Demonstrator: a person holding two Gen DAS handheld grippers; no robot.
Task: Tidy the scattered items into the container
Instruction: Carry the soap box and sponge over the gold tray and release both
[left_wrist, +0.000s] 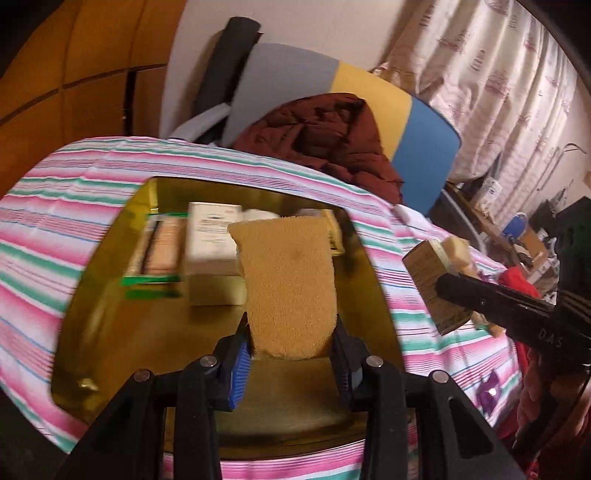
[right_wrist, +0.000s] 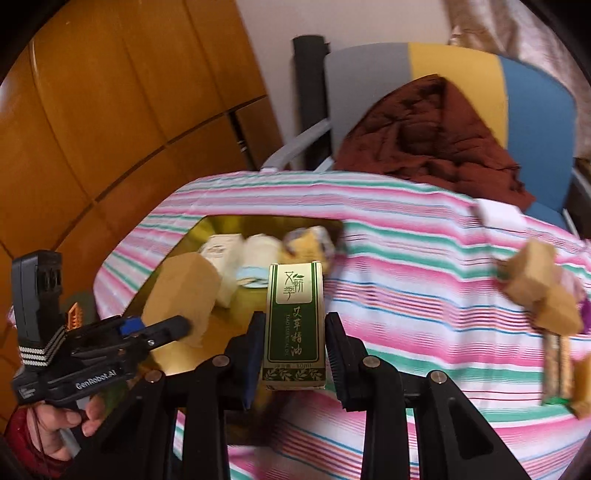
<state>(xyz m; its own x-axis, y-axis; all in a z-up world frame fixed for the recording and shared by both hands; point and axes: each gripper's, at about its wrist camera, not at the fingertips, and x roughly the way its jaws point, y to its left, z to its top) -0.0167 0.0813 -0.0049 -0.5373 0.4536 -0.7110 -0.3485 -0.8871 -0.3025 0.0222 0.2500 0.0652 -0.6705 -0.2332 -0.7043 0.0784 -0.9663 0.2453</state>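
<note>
black finger links fill the bottom of both wrist views. left gripper (left_wrist: 291, 354) is clenched on a tan sponge (left_wrist: 288, 280), which stands up between the blue pads and hangs over the gold tray (left_wrist: 110, 302). right gripper (right_wrist: 291, 354) grasps a small green-and-white box (right_wrist: 293, 325) with chinese lettering, held upright above the tray's right edge.

inside the tray, toward its far edge, lie a white box (left_wrist: 210, 236), a green-edged packet (left_wrist: 159, 251) and a pale roll (right_wrist: 258, 251) (motion blur hides finer detail). the tray sits on a desk covered by a pink, green and white striped cloth (right_wrist: 406, 266).

near the desk's right edge, outside the tray, are more tan sponge blocks (right_wrist: 535, 288) and a long wrapped bar (right_wrist: 557, 365). beyond the far edge stands a grey, yellow and blue chair (right_wrist: 454, 66) with a dark red jacket (right_wrist: 424, 129) draped on it.
</note>
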